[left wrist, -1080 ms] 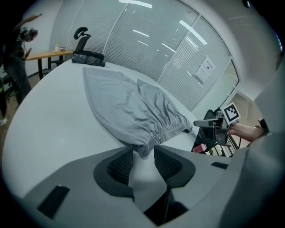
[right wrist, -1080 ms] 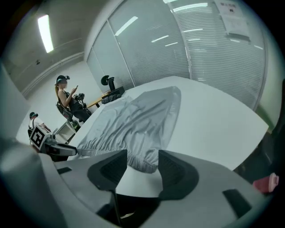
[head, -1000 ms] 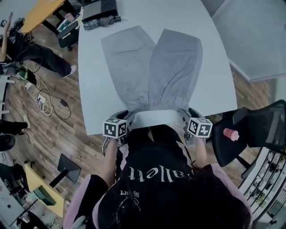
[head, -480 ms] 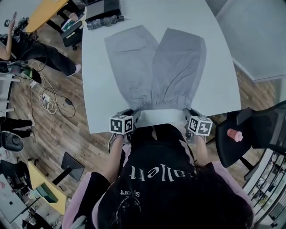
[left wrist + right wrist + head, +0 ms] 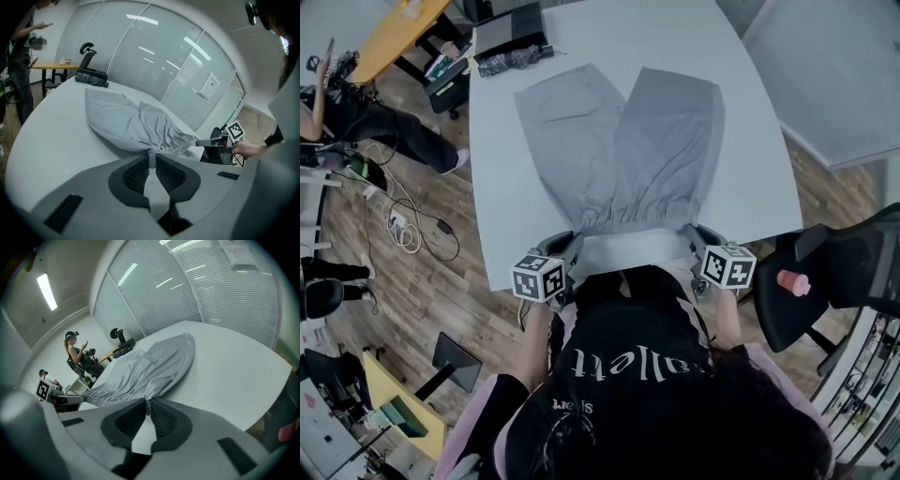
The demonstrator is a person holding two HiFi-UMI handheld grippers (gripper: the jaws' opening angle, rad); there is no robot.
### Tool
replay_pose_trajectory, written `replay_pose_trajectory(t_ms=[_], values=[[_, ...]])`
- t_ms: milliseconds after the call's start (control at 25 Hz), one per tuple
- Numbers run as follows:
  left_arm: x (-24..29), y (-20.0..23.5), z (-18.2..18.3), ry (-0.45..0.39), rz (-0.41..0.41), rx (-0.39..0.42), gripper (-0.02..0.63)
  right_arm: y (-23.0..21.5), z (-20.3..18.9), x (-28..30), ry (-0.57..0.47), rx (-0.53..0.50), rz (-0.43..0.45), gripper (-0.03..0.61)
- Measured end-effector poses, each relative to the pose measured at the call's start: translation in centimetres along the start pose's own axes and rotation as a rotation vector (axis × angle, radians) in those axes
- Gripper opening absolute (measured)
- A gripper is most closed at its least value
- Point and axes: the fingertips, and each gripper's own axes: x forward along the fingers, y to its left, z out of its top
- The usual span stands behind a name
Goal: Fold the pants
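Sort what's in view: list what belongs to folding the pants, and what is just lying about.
Job in hand: grey pants; white table under them; left gripper and right gripper, whose jaws have just been closing and now pinch the waistband corners.
Lying about: dark bundle at the table's far edge; black chair; pink object; floor cables.
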Motion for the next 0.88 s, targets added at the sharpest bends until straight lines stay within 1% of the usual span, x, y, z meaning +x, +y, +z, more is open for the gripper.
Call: replay_pose_trajectory(t_ms=[120, 240, 320, 400, 600, 880], values=[[-1.0, -0.8, 2.0, -0.054, -0.023, 0.027, 0.061, 1.2, 1.9, -1.1, -0.042, -0.018, 0.032, 0.046], [-2.1, -2.1, 4.2, -0.104, -0.035, 0.108, 0.06, 2.6, 3.8, -2.6, -0.093, -0.027, 0.067, 0.046], [-3.2, -2.9, 5.9, -0.151, -0.03, 0.17, 0.06, 3.6, 5.0, -3.6, -0.127, -0.03, 0.093, 0.044], [-4.4, -3.8, 7.5, -0.201, -0.034, 0.211, 0.06, 4.5, 6.0, -4.6, -0.146, -0.043, 0.115, 0.044], [-7.3, -5.4, 11.1, -0.319, -0.049, 0.267, 0.06, 6.7, 8.7, -7.2, -0.201, -0.09, 0.166, 0.044], [-11.8, -7.4, 16.4, -0.484, -0.029, 0.346, 0.06, 9.2, 13.2, -12.2, -0.342, -0.112, 0.255, 0.043]])
